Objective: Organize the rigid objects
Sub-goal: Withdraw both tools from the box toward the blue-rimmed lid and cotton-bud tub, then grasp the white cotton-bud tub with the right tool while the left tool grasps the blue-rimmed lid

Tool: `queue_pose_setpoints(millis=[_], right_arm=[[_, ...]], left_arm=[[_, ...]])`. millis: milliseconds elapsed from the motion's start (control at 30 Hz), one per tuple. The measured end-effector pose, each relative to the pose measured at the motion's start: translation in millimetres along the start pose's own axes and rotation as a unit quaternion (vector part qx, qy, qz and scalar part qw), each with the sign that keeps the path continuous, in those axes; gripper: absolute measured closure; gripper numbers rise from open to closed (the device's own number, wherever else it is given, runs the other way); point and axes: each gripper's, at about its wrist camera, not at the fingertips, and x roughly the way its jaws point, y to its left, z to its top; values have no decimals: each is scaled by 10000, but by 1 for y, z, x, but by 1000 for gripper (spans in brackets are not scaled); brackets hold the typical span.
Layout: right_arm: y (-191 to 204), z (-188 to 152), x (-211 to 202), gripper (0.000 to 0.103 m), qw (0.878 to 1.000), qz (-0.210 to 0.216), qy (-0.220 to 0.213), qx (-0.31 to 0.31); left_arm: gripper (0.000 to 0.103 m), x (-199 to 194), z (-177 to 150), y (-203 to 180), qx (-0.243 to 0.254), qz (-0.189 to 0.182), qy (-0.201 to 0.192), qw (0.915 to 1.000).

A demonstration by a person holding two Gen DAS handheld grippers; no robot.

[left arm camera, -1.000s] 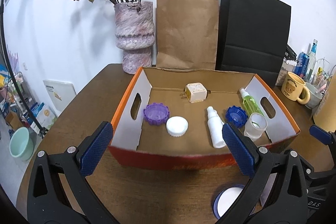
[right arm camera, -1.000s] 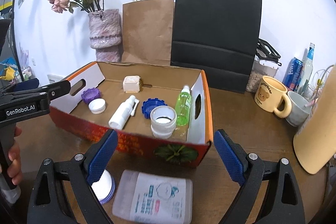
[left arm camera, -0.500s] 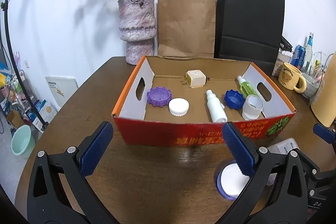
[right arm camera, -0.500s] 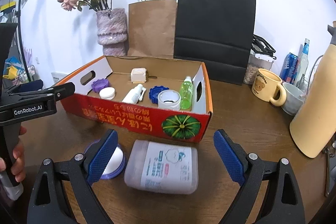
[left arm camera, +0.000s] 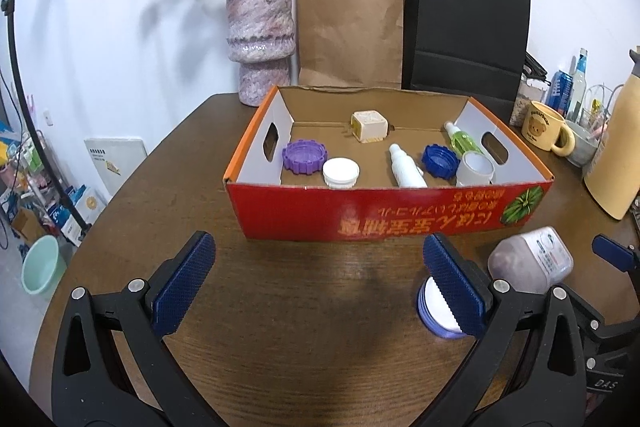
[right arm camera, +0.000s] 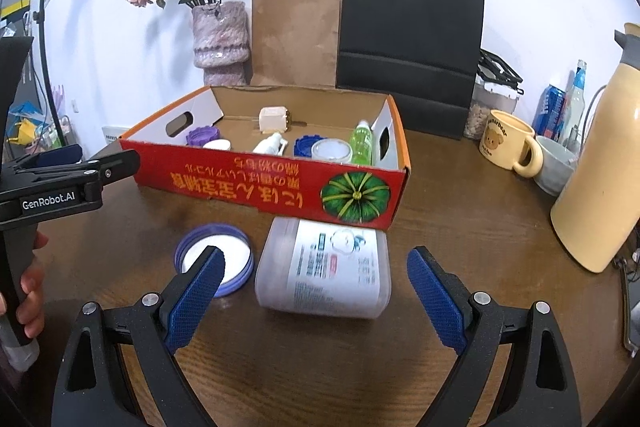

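Red cardboard box (right arm camera: 280, 183) on brown wooden counter (right arm camera: 460, 227): holds sorted caps, small bottles.
Outside, touching its front wall: translucent labelled plastic jar (right arm camera: 324, 269) lying sideways; beside it, purple-rimmed white lid (right arm camera: 214, 259), likely awaiting boxing.
Left gripper (left arm camera: 320, 285), right gripper (right arm camera: 316, 301): fingers wide, empty.

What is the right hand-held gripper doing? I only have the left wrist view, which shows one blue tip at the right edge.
Observer: The right hand-held gripper has its jaws wide open, with nothing gripped.
Reviewer: What lies ahead of it?
Observer: The clear jar lies on its side, label up, straight ahead, close in front of the red box.
Reviewer: And the lid that a finger half hides in my view?
Observer: The purple lid lies open side up, white liner showing, just left of the jar.
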Motion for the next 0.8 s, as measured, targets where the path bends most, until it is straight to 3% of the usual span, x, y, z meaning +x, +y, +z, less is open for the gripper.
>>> queue_pose_setpoints(millis=[500,800], right_arm=[[-1,-2,42,7,9966,-351,720,200],[-12,2,71,7,9916,-134,1214,432]], left_arm=[[0,4,-3,7,-116,-165,219,9996],[0,6,-3,7,-118,-154,253,9995]])
